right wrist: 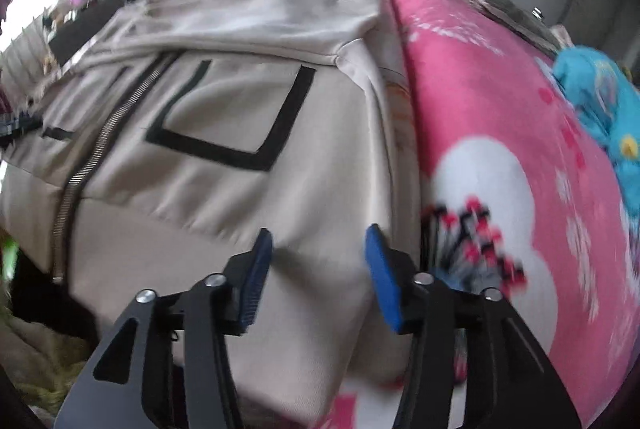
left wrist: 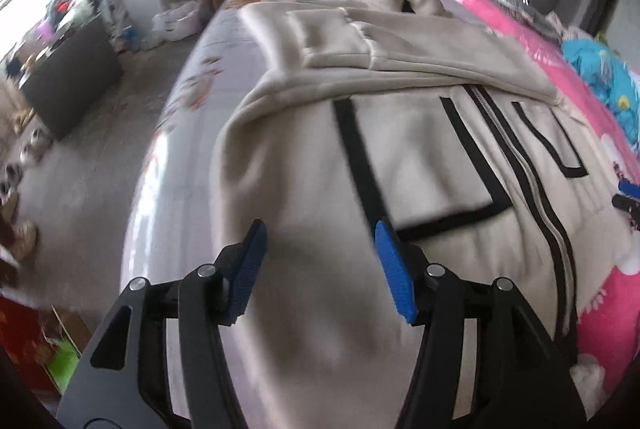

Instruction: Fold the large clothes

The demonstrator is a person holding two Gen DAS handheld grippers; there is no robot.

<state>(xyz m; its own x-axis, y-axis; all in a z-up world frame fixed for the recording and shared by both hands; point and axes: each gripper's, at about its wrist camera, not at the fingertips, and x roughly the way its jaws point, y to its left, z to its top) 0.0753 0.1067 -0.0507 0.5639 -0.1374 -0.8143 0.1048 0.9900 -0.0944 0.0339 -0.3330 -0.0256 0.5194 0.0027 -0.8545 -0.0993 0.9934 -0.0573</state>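
We see a beige zip jacket point(left wrist: 360, 157) spread front-up on a bed point(left wrist: 208, 53), both sleeves folded across its chest. Our left gripper point(left wrist: 318, 229) hangs over the jacket's hem at 6 o'clock, jaws standing apart with nothing between the blue pads point(left wrist: 394, 269). Our right gripper point(right wrist: 318, 233) hovers over the hem's other corner, jaws likewise apart and empty. No container shows contents we can read; a dark box point(left wrist: 72, 77) sits on the floor at 9 o'clock, too blurred to tell. A pink blanket point(right wrist: 500, 117) crowds the jacket's edge at 3 o'clock, with a blue cloth point(right wrist: 600, 97) lying on it. Only the left view shows the floor and the shoes point(left wrist: 24, 241) there; the right view shows the blanket's white print.
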